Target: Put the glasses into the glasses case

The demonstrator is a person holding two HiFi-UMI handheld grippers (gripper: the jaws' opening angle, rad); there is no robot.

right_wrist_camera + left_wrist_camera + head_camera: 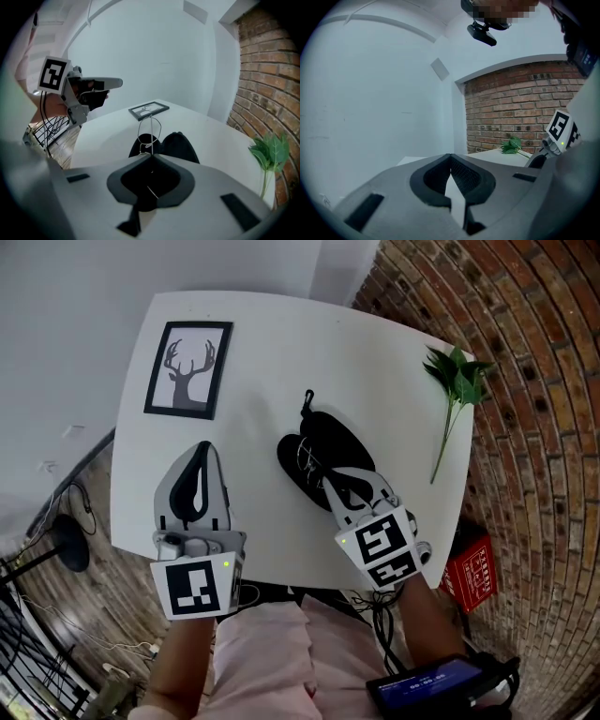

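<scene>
An open black glasses case point(323, 448) lies in the middle of the white table point(375, 371). My right gripper point(333, 484) hovers over the case's near end, shut on thin wire-framed glasses point(307, 461). In the right gripper view the glasses point(151, 133) stick up from the closed tips of the right gripper point(151, 157), one lens loop hanging above the case point(180, 146). My left gripper point(202, 454) is over the table to the left of the case, apart from it. In its own view the left gripper point(450, 158) has its tips together with nothing between them.
A framed deer picture point(187, 368) lies at the table's far left. A green leafy sprig point(455, 381) lies near the right edge. A brick wall runs along the right, and a red box point(473, 568) sits on the floor below the table's right corner.
</scene>
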